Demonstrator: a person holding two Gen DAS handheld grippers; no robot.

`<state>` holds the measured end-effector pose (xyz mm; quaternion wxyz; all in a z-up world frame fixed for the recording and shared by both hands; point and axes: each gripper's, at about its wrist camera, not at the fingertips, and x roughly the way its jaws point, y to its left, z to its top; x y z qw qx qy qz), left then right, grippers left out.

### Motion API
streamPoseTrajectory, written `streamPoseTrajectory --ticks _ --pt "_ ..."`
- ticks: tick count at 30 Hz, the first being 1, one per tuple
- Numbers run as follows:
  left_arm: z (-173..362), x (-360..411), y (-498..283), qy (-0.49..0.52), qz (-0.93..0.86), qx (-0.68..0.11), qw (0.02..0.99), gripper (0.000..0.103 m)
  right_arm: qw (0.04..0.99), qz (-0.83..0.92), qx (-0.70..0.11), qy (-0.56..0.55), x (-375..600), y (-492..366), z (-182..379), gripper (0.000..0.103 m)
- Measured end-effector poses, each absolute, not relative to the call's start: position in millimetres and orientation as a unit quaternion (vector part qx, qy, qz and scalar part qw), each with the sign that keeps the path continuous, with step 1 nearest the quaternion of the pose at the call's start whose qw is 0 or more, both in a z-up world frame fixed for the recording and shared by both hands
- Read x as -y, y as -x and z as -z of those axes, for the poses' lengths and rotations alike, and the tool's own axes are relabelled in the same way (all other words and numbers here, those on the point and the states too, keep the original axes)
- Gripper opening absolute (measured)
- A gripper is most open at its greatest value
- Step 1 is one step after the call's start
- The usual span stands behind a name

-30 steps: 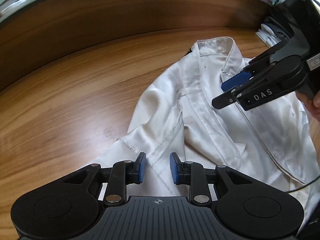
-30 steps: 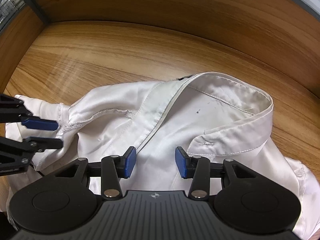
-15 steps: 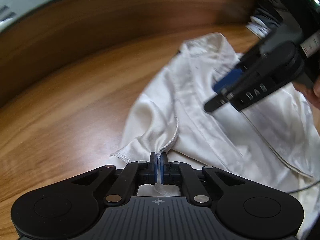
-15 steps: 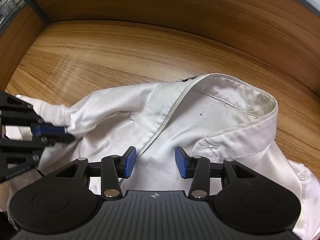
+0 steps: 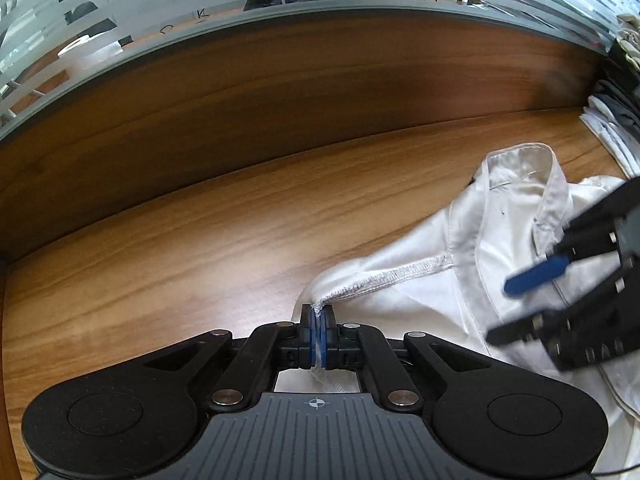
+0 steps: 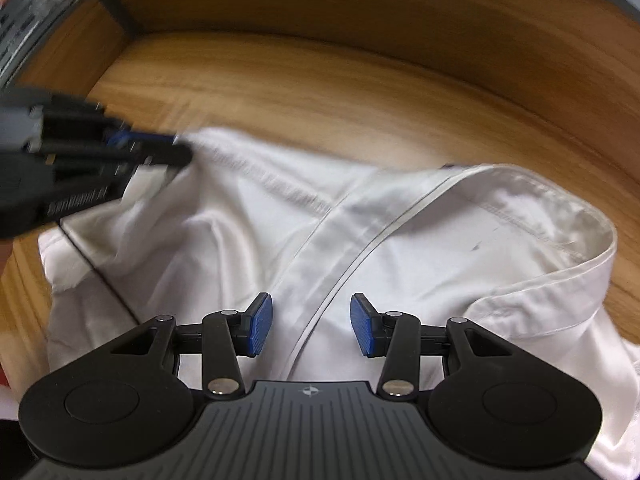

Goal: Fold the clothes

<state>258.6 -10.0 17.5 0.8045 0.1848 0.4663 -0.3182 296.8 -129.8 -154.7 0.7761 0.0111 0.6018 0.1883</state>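
A white collared shirt (image 6: pixel 400 240) lies crumpled on the wooden table (image 5: pixel 200 240). In the left wrist view my left gripper (image 5: pixel 318 316) is shut on the shirt's stitched seam edge (image 5: pixel 384 278), which stretches away to the right toward the collar (image 5: pixel 520 168). The same left gripper (image 6: pixel 176 156) shows blurred at the left of the right wrist view, pinching that edge. My right gripper (image 6: pixel 311 330) hovers open over the shirt's front placket (image 6: pixel 332 256), nothing between its blue pads. It also appears at the right edge of the left wrist view as the right gripper (image 5: pixel 516 308).
A raised wooden wall (image 5: pixel 280 92) borders the table's far side, with frosted glass (image 5: pixel 200 0) above. Other folded garments (image 5: pixel 608 120) are stacked at the far right corner. Bare wood (image 5: pixel 120 280) lies left of the shirt.
My left gripper closed on the seam edge and pulled it leftward, stretching the cloth. The right gripper stayed open and shifted slightly over the shirt.
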Motion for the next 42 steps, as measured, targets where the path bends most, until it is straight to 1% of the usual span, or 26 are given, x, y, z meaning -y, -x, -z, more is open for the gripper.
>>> streamPoseTrajectory --ticks 5,11,14,16,17,18,19,20,21,26,32,36,40,42 --pt "-16.6 11.3 -262.1 -0.172 0.314 -0.468 0.808 0.004 0.787 -0.180 -0.590 0.015 117.7 -290.2 155.7 0.048" --pt "-14.6 12.1 -263.7 -0.169 0.314 -0.464 0.811 0.005 0.800 -0.150 -0.581 -0.011 120.8 -307.2 154.5 0.048" --pt "-13.2 11.9 -264.3 -0.165 0.307 -0.466 0.813 0.005 0.796 -0.156 -0.585 0.009 113.2 -314.3 154.2 0.048" --pt "-13.1 11.6 -264.6 -0.163 0.303 -0.469 0.814 0.005 0.798 -0.159 -0.579 0.044 102.8 -311.1 155.3 0.046" --pt "-13.1 11.3 -264.7 -0.162 0.301 -0.470 0.814 0.005 0.799 -0.160 -0.576 0.062 97.6 -309.4 155.8 0.042" --pt "-13.0 11.2 -264.5 -0.161 0.294 -0.471 0.816 0.005 0.802 -0.160 -0.570 0.077 92.8 -306.9 155.9 0.034" --pt "-12.9 11.5 -263.9 -0.161 0.291 -0.472 0.817 0.005 0.803 -0.165 -0.568 0.076 91.3 -306.0 155.5 0.028" --pt "-13.4 11.8 -263.1 -0.161 0.290 -0.472 0.817 0.005 0.803 -0.165 -0.567 0.076 91.4 -305.6 154.9 0.013" --pt "-14.0 12.1 -262.3 -0.161 0.289 -0.472 0.817 0.005 0.804 -0.165 -0.567 0.076 91.5 -305.2 154.3 0.007" --pt "-15.4 15.1 -259.8 -0.168 0.277 -0.474 0.819 0.005 0.814 -0.163 -0.552 0.077 97.1 -307.0 144.9 0.004" --pt "-17.0 24.5 -269.4 -0.181 0.263 -0.472 0.822 0.005 0.833 -0.163 -0.524 0.079 110.4 -329.1 128.0 0.004" --pt "-13.1 31.0 -285.2 -0.182 0.241 -0.479 0.824 0.005 0.833 -0.171 -0.518 0.094 107.5 -345.7 134.4 0.004" --pt "-1.1 35.4 -298.3 -0.185 0.223 -0.492 0.821 0.006 0.827 -0.179 -0.526 0.085 106.6 -358.2 145.2 0.005" --pt "5.3 37.9 -302.1 -0.191 0.216 -0.498 0.818 0.006 0.822 -0.186 -0.533 0.074 108.0 -361.1 149.4 0.008"
